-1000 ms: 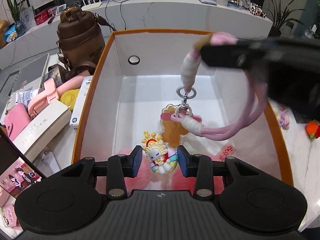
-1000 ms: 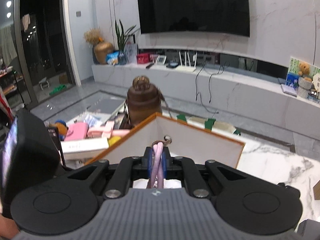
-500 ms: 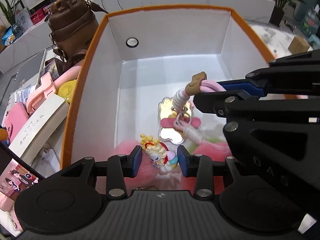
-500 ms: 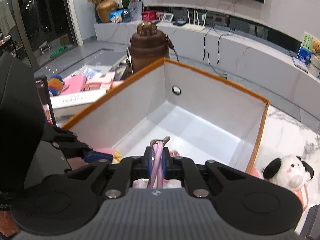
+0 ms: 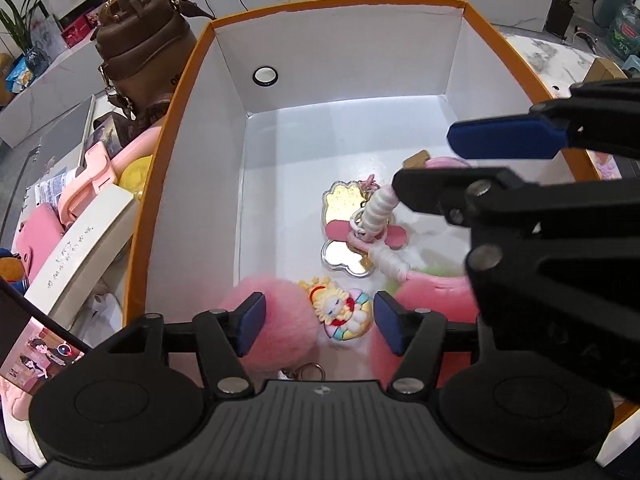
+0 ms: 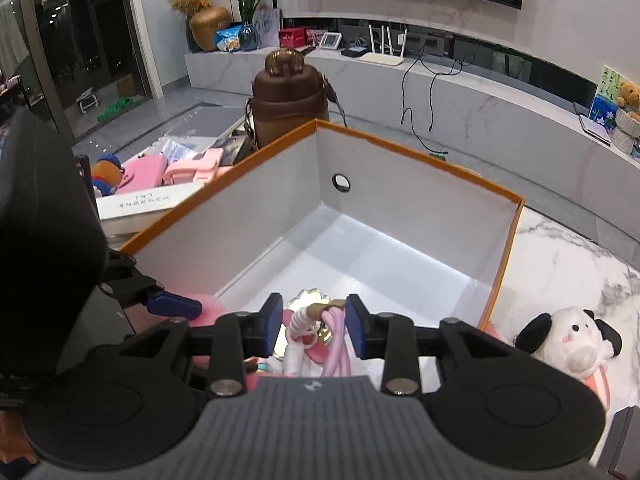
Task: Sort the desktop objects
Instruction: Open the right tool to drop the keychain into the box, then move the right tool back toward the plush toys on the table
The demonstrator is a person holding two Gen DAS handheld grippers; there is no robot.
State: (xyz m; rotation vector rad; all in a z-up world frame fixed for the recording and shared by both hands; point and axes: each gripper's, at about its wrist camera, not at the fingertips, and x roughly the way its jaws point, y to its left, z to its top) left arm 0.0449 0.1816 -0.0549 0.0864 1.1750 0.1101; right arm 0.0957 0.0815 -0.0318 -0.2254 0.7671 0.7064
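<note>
From the left wrist, the left gripper [image 5: 318,322] is standing with jaws just spread apart over a glossy cartoon charm [image 5: 344,312] lying free beside a fluffy pink pompom [image 5: 276,328] in the orange-rimmed white box [image 5: 168,168]. From the right wrist, the right gripper [image 6: 311,326] is opening, its pads clear of the pink cord lanyard [image 6: 334,344] resting in the box.

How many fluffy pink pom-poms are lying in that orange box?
2, though more may be hidden. One pink pom-pom lies at the near left of the orange box; the other is near right, partly under the black tool.
</note>
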